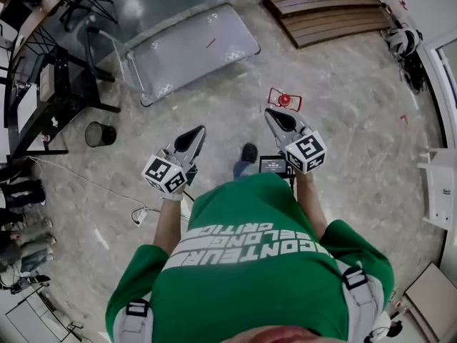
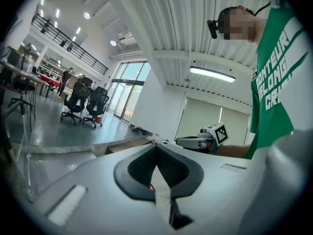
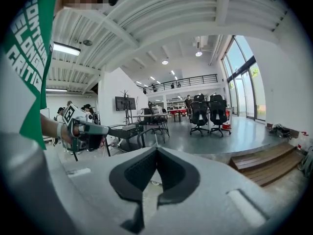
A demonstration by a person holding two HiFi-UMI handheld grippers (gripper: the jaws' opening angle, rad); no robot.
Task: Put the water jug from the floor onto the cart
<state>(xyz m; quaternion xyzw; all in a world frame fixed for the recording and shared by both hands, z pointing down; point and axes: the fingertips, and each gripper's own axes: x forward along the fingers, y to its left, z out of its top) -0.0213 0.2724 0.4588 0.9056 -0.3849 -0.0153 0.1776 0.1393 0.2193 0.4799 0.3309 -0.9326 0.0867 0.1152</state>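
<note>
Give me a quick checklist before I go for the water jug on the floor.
1. Left gripper empty: ok, jaws together on nothing.
2. Right gripper empty: ok, jaws together on nothing.
3. Jaws ready to grasp: not ok, both shut.
4. Water jug located: ok, red-capped, on the floor just beyond the right gripper.
5. Cart located: ok, beyond and left of the jug, nothing visible on its deck.
6. Jug's fill: cannot tell.

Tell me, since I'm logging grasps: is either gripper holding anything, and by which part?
Nothing is held; the left gripper and right gripper are both shut, empty.
</note>
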